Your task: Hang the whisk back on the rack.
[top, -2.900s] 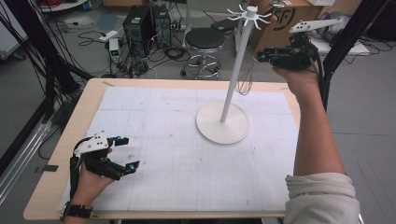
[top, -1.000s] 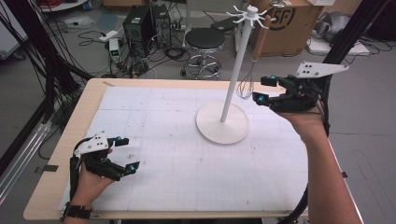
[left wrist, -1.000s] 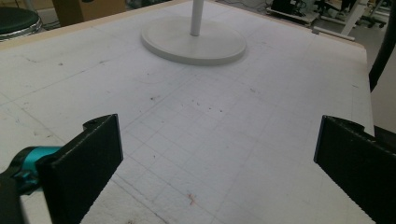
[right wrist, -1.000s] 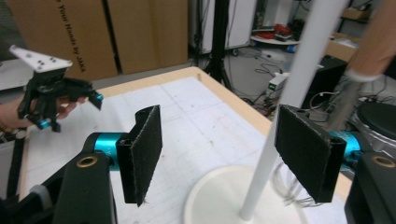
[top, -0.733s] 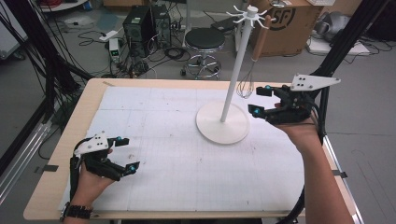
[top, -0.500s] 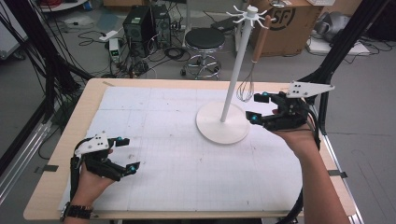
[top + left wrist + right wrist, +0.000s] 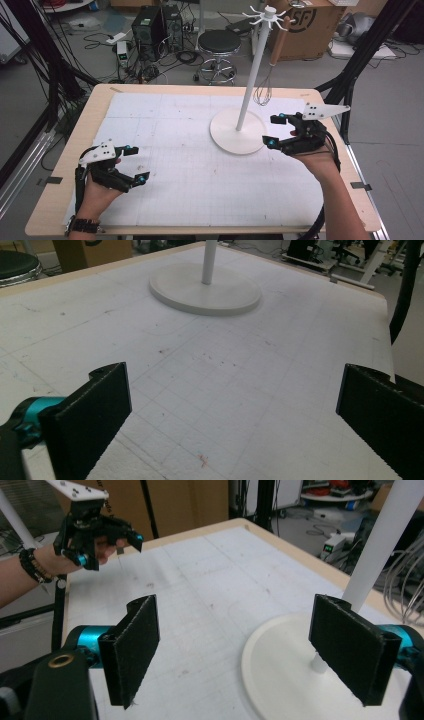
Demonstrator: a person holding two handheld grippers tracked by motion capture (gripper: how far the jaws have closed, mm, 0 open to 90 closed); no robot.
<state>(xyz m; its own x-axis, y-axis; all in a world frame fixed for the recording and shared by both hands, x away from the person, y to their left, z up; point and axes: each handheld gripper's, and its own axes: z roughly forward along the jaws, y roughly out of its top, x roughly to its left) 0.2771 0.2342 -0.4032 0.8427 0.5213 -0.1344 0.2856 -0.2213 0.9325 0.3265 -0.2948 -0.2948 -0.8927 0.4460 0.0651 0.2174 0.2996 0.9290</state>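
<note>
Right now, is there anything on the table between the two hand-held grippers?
No. In the high view, only bare gridded mat lies between the left gripper and the right gripper.

Left gripper [image 7: 134, 164] fingers spread wide, right gripper [image 7: 276, 130] fingers just opening, empty

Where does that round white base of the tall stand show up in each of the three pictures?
High view: round white base right of the table's middle, just left of the right gripper.
Left gripper view: top centre, far beyond the jaws.
Right gripper view: bottom right, between the jaws.
Shared landmark: the white pole rising from it.
</note>
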